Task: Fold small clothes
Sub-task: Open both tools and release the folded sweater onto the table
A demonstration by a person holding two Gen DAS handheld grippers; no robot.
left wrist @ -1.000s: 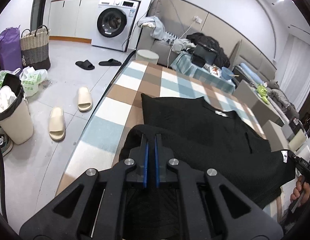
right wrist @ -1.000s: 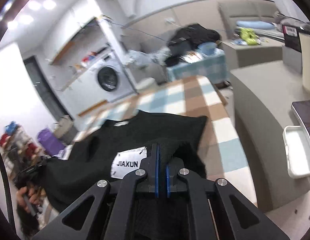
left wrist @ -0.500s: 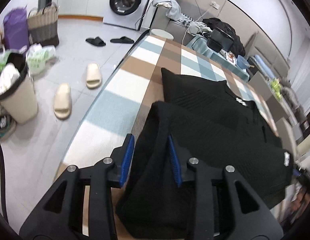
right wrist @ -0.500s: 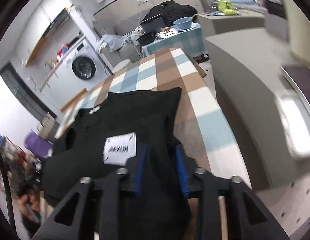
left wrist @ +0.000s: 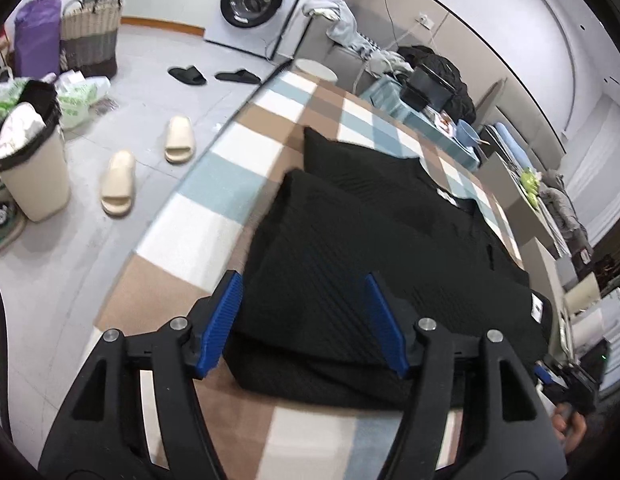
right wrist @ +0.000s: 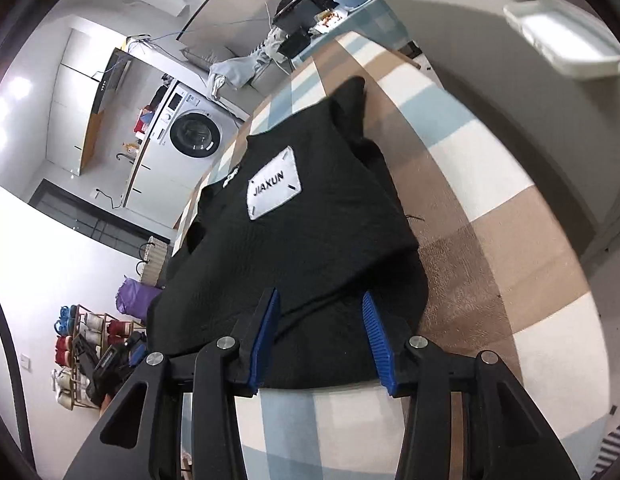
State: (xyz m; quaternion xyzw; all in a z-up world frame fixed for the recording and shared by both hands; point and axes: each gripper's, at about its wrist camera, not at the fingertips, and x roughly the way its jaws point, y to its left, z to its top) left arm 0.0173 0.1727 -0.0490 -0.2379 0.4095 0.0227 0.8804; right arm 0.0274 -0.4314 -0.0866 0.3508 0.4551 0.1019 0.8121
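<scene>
Black knit garment folded over on the checked cloth, both grippers letting go at its near edge.

The black garment lies straight ahead of both sets of fingers, its long axis running crosswise between the left gripper and right gripper. Both sets of jaws are opening, fabric between but unpressed. The checked tablecloth is bare beyond; a washing machine is seen behind.

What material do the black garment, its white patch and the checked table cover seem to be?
Black garment: matte knit, judging by its ribbed diagonal texture. White patch: probably woven fabric, stitched at the corners, with printed letters. Checked table cover: soft, slightly fuzzy cloth, likely flannel or felt.
</scene>
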